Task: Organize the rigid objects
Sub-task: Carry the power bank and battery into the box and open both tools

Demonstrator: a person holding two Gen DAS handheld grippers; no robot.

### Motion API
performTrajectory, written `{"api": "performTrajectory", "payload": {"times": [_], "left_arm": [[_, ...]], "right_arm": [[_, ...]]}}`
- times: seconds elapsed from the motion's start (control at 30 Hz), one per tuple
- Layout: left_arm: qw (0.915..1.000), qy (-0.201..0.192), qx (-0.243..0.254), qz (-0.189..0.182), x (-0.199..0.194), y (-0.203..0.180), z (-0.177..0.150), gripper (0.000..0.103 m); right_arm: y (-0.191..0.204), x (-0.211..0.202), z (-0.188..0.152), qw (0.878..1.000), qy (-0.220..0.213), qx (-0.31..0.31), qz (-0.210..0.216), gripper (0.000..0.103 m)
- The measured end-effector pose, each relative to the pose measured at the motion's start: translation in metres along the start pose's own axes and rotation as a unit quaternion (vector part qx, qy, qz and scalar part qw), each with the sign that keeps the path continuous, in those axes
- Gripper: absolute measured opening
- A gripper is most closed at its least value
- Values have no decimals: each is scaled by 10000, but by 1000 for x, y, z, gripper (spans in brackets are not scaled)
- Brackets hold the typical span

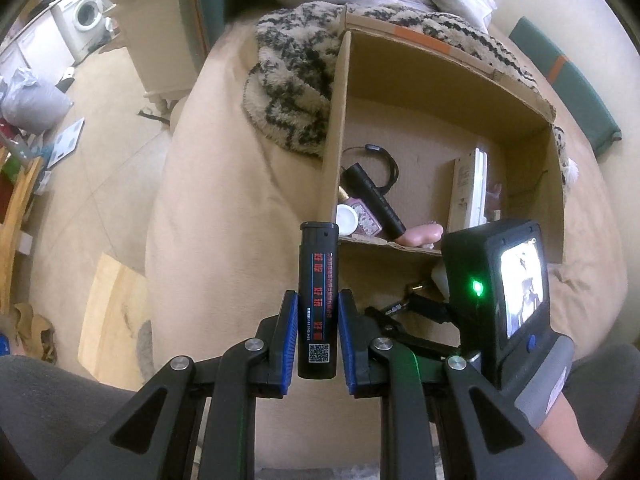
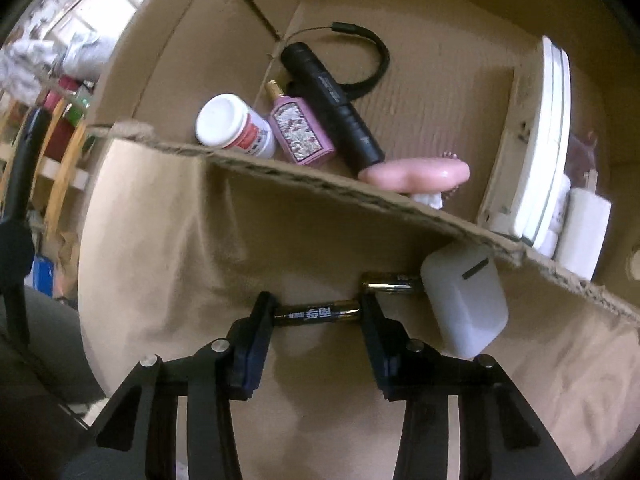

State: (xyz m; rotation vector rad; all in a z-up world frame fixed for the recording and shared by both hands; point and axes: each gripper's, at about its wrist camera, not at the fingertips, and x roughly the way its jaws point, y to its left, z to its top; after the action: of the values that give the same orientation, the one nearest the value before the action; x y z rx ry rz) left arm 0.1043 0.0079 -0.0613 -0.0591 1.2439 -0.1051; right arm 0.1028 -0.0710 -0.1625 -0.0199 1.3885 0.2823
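The left gripper (image 1: pixel 318 330) pinches one black lighter (image 1: pixel 318 300) upright, lower centre, short of the cardboard box (image 1: pixel 400 250) front edge. The right gripper (image 2: pixel 318 314) pinches one battery (image 2: pixel 318 314) endwise; a second battery (image 2: pixel 390 282) lies beside one white case (image 2: pixel 466 304) against that edge.

Dim, warm indoor light; strong fisheye bending with dark corners; box (image 2: pixel 360 196) interior shadowed; right view's edges blurred.
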Motion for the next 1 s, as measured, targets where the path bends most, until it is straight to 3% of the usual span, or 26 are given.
{"api": "performTrajectory", "payload": {"times": [0.23, 0.53, 0.77, 1.0], "left_arm": [[9998, 13, 88, 171, 4, -4, 0, 18], [9991, 25, 155, 389, 10, -8, -4, 18], [9986, -33, 222, 471, 10, -11, -6, 18], [9977, -28, 391, 544, 11, -21, -4, 18]], "right_arm": [[2, -15, -19, 9998, 25, -65, 210, 46], [-30, -63, -47, 9984, -58, 35, 570, 46], [-84, -114, -80, 9937, -677, 345, 822, 46], [-117, -148, -73, 9834, -1405, 709, 903, 46]]}}
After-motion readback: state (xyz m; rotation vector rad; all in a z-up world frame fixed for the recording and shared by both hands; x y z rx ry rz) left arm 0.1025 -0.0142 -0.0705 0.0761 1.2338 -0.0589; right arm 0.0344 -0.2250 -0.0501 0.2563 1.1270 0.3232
